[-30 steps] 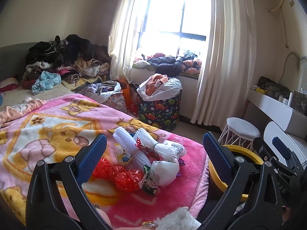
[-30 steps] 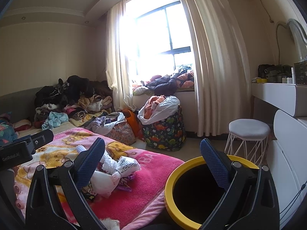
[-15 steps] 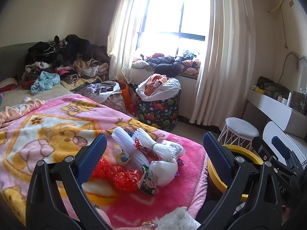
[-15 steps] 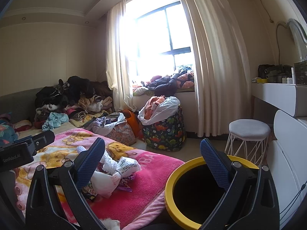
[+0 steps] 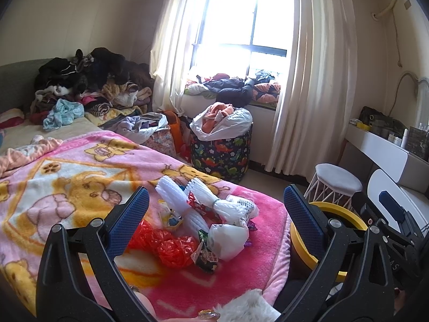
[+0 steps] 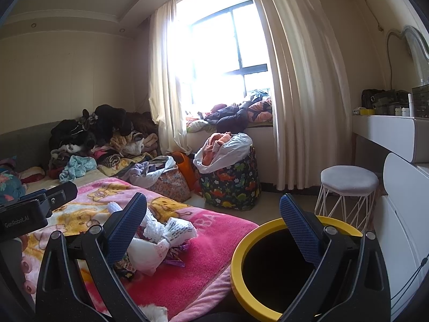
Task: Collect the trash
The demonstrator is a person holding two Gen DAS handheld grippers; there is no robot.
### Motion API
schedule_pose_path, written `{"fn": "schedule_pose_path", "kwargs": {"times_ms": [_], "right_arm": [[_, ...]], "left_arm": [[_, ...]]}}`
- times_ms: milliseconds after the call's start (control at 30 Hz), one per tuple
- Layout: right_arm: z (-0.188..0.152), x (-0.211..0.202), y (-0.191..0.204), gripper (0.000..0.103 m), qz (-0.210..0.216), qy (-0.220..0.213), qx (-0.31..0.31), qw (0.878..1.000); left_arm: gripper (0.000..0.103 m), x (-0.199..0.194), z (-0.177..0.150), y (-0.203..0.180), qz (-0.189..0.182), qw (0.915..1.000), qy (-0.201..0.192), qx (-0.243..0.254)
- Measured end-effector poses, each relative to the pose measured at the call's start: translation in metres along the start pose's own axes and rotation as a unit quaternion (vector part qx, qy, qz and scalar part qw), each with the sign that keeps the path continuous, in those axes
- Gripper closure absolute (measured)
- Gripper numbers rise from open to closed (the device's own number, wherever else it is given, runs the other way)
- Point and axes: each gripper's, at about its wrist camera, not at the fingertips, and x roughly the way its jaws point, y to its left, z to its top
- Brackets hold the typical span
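Observation:
A heap of trash lies on the pink blanket (image 5: 67, 182): white foam netting (image 5: 177, 201), a red plastic bag (image 5: 166, 244), a white plastic bag (image 5: 228, 238) and small wrappers (image 5: 205, 257). My left gripper (image 5: 214, 212) is open and empty, held above and just short of the heap. A yellow-rimmed black bin (image 6: 284, 268) stands on the floor beside the bed. My right gripper (image 6: 213, 220) is open and empty, over the bin's near rim, with the white bag (image 6: 147, 252) by its left finger.
A dinosaur-print hamper (image 5: 221, 153) full of clothes stands under the window. A white stool (image 6: 348, 187) and a white dresser (image 6: 396, 134) stand at the right. Clothes (image 5: 80, 86) are piled at the bed's far end. A furry white thing (image 5: 246, 308) lies at the blanket's near edge.
Both grippers stay open and empty. The left view has shifted very slightly; the trash heap and the bin have not moved.

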Motion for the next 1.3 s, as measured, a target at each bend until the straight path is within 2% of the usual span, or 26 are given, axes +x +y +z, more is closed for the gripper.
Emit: {"fn": "schedule_pose_path", "kwargs": {"times_ms": [167,600,933,1167,1300], "right_arm": [[-0.004,0.001,0.005,0.006,0.019,0.013,-0.007,1.0],[-0.004,0.024,0.038,0.006,0.089,0.053,-0.038,0.994],[-0.004,0.053,0.06,0.006,0.128,0.087,-0.045,0.987],[0.001,0.079,0.067,0.006,0.137,0.108,-0.051,0.983],[0.003,0.098,0.066,0.007,0.137,0.125,-0.049,0.981]], "left_arm": [[0.011,0.003,0.0,0.001,0.009,1.0,-0.001,-0.004],[0.011,0.01,-0.002,0.051,0.047,0.9983,0.0,-0.034],[0.011,0.024,-0.005,0.094,0.078,0.9947,0.018,-0.065],[0.011,0.039,-0.001,0.113,0.067,0.9945,0.024,-0.077],[0.011,0.053,0.006,0.113,0.042,0.9956,0.027,-0.079]]}}
